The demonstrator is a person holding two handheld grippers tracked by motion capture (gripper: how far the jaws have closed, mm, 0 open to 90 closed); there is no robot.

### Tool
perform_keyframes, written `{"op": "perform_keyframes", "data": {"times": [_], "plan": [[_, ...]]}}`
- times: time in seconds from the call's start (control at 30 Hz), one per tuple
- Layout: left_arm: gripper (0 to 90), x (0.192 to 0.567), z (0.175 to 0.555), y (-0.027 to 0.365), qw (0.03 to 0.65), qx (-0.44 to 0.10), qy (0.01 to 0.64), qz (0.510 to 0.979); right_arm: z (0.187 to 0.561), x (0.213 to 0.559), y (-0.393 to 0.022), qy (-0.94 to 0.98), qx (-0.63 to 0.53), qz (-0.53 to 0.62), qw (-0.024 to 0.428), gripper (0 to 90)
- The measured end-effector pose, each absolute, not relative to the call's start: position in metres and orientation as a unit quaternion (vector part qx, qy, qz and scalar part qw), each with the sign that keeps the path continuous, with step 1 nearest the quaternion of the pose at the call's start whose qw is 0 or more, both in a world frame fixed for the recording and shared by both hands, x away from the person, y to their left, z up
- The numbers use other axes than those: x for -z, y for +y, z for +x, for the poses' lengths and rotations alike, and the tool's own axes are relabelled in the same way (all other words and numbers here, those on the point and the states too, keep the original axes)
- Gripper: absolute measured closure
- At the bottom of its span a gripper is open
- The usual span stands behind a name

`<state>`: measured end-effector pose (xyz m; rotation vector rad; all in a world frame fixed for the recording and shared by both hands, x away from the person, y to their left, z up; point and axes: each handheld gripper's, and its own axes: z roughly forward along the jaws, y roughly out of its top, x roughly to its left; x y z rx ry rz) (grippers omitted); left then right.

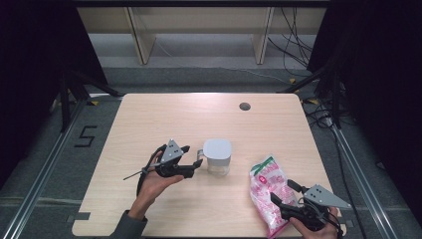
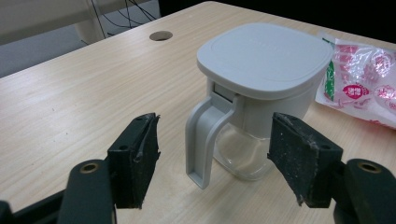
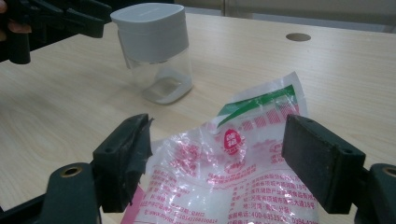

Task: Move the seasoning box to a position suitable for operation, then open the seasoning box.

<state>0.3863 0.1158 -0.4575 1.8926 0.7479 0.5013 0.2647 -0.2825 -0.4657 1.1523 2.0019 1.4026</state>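
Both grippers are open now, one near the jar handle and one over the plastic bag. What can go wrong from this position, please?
1. The left gripper straddles only the thin handle of the jar; closing there might tip or twist the light, nearly empty jar.
2. The bag between the right gripper fingers looks soft and slippery, so it may sag or slide out when lifted.
3. The bag lies near the table edge, and a push could slide it off.
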Motion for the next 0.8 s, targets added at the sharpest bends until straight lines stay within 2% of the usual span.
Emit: {"op": "perform_keyframes", "data": {"times": [0.17, 0.2, 0.3, 0.4, 0.43, 0.5, 0.53, 0.6, 0.7, 0.77, 0.8], "plan": [[35.1, 0.448, 0.382, 0.116, 0.510, -0.193, 0.315, 0.777, 0.265, 0.466, -0.282, 0.724, -0.509, 0.411, 0.220, 24.7], [36.9, 0.445, 0.381, 0.116, 0.511, -0.197, 0.304, 0.780, 0.267, 0.466, -0.284, 0.733, -0.501, 0.394, 0.237, 24.7], [40.9, 0.442, 0.379, 0.114, 0.511, -0.195, 0.301, 0.782, 0.266, 0.466, -0.282, 0.729, -0.506, 0.404, 0.224, 24.7], [56.3, 0.439, 0.377, 0.113, 0.503, -0.217, 0.289, 0.785, 0.267, 0.466, -0.282, 0.728, -0.509, 0.402, 0.222, 24.7], [63.1, 0.439, 0.377, 0.112, 0.504, -0.216, 0.281, 0.787, 0.268, 0.467, -0.282, 0.727, -0.509, 0.401, 0.226, 24.7], [70.9, 0.437, 0.376, 0.111, 0.527, -0.200, 0.276, 0.778, 0.268, 0.467, -0.282, 0.727, -0.508, 0.404, 0.224, 24.7], [79.8, 0.436, 0.376, 0.110, 0.529, -0.200, 0.274, 0.778, 0.267, 0.466, -0.282, 0.730, -0.506, 0.404, 0.218, 24.7], [82.4, 0.434, 0.376, 0.108, 0.528, -0.206, 0.257, 0.783, 0.267, 0.466, -0.282, 0.728, -0.508, 0.404, 0.220, 24.7], [84.6, 0.433, 0.376, 0.107, 0.532, -0.201, 0.268, 0.778, 0.269, 0.467, -0.284, 0.731, -0.503, 0.399, 0.233, 24.7], [87.0, 0.433, 0.377, 0.106, 0.532, -0.204, 0.266, 0.777, 0.267, 0.467, -0.281, 0.720, -0.511, 0.415, 0.219, 24.7], [87.8, 0.433, 0.378, 0.106, 0.532, -0.205, 0.263, 0.778, 0.269, 0.467, -0.283, 0.723, -0.511, 0.402, 0.231, 24.7]]}}
